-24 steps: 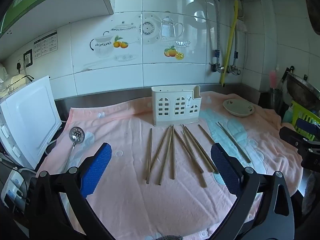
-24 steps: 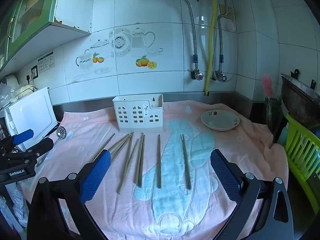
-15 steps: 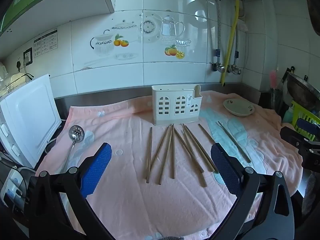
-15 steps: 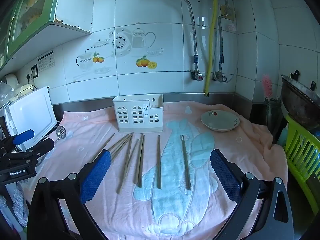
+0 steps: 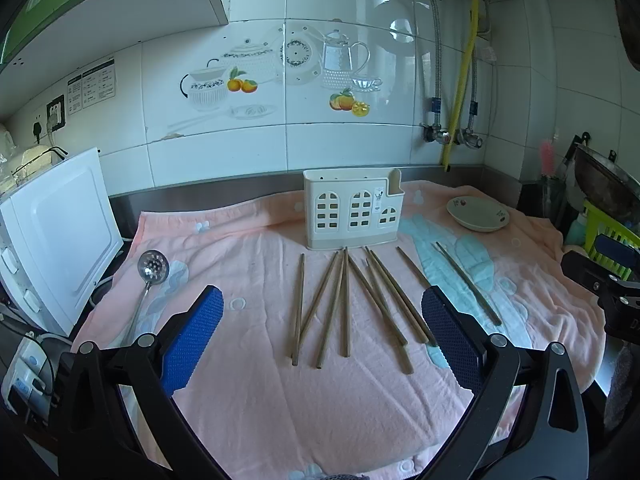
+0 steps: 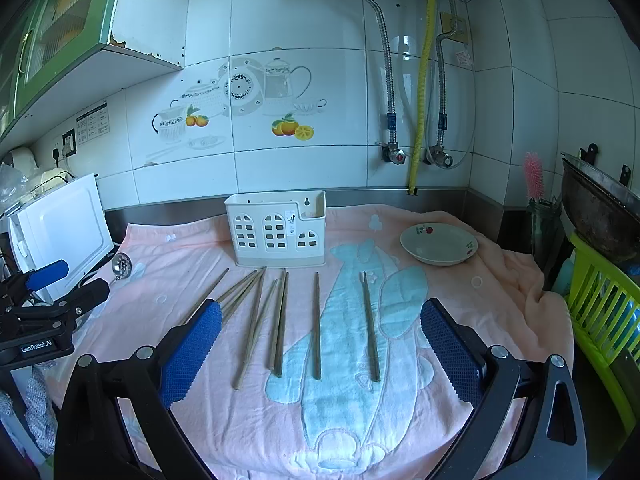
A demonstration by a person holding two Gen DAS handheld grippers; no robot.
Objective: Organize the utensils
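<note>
Several wooden chopsticks lie fanned out on a pink towel, in front of a white slotted utensil holder. A perforated metal ladle rests at the towel's left edge. My left gripper hangs open above the near ends of the chopsticks, nothing between its blue pads. My right gripper is open too, above the chopsticks on the right side. Each gripper shows at the edge of the other's view.
A small white dish sits at the towel's back right. A white appliance stands on the left. A green basket and a dark wok crowd the right edge. The tiled wall is behind.
</note>
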